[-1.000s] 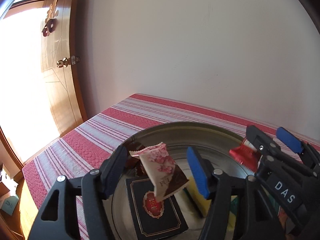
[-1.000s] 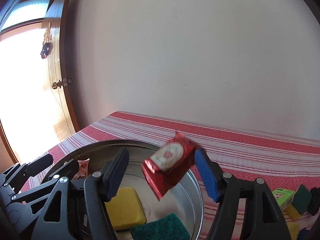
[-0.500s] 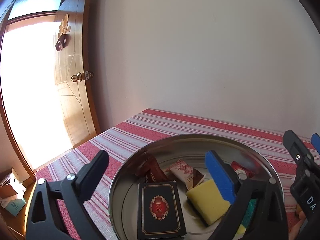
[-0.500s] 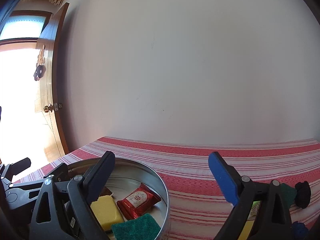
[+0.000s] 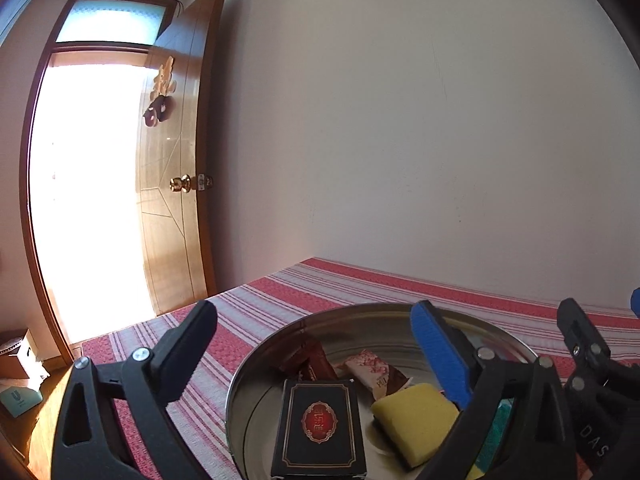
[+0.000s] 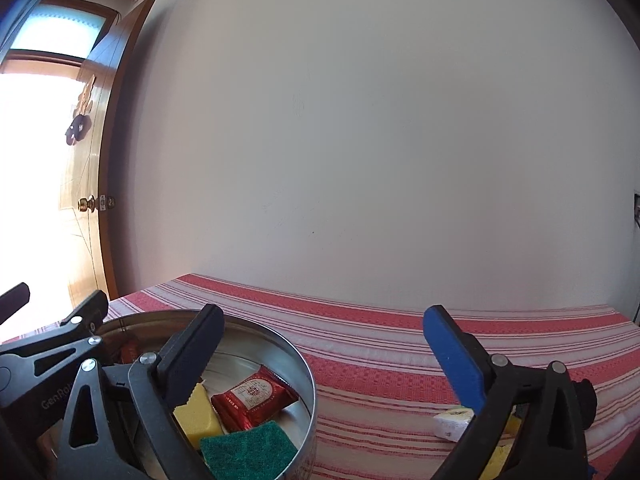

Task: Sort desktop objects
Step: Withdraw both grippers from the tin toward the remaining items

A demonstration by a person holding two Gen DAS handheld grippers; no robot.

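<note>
Two packets you held a second ago now lie in the metal basin (image 5: 256,364) near the desk's left edge: pink packet (image 5: 366,364), red packet (image 6: 254,396); your left gripper (image 5: 316,340) and right gripper (image 6: 324,344) gape empty, beside one black box (image 5: 320,428), one yellow sponge (image 5: 416,420), one green pad (image 6: 248,448)

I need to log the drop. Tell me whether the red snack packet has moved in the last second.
Yes. The red snack packet left the right hand-held gripper and dropped into the metal basin, beside the green scouring pad.
</note>
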